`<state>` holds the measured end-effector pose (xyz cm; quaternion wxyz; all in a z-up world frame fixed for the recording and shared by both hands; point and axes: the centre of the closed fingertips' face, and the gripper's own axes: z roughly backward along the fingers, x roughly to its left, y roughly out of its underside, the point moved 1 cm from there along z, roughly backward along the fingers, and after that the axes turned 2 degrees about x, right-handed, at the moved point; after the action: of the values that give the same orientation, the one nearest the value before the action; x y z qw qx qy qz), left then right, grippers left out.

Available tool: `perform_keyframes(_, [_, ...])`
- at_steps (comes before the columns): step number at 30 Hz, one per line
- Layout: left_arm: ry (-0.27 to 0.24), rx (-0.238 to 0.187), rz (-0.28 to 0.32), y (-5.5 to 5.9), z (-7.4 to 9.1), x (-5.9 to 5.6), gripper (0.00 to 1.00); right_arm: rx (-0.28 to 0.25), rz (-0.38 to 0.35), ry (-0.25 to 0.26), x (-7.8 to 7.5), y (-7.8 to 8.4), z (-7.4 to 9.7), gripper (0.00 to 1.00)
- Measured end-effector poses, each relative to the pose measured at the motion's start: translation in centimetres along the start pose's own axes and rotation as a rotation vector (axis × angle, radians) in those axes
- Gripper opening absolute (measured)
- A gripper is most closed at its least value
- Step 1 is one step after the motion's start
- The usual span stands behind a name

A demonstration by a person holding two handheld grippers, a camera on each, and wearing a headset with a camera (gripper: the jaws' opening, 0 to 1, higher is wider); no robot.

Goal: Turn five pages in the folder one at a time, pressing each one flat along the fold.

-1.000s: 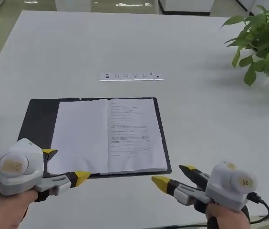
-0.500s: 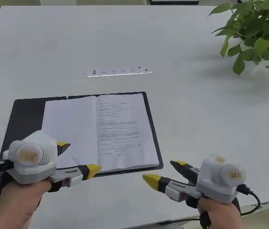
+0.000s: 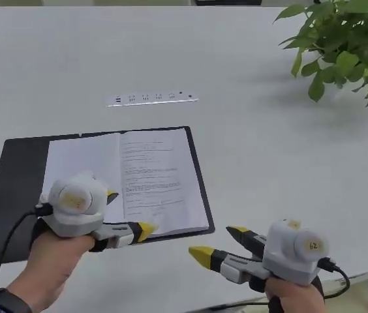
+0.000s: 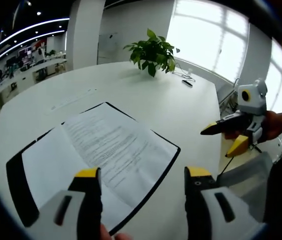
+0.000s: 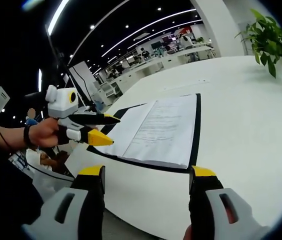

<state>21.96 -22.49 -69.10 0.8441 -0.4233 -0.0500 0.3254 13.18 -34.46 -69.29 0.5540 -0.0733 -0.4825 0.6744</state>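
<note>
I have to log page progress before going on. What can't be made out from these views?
- Print on the right page: too small and blurred to read in all three views.
- Lower part of the left page: hidden in the head view by the left claw and the hand holding it.
- Pages turned so far: nothing here gives a count.
- Plant: cut off by the head view's top and right edges.
</note>
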Motion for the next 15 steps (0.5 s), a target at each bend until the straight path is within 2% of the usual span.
perform_keyframes(6, [0.038,-0.003,-0.006,-1.1,-2.5,-1.3,0.67,0.002,-0.018,0.006,-0.4,0.4,0.4,0.67])
perform_keyframes(8, [0.048,0.002,0.02,-1.1,-3.5,-1.5,0.67,0.004,-0.02,0.007,-0.4,0.4,0.5,0.67])
perform_keyframes(15, [0.047,0.037,0.01,-0.3,-6.1,-2.1,0.67,0.011,-0.03,0.005,-0.5,0.7,0.3,0.66])
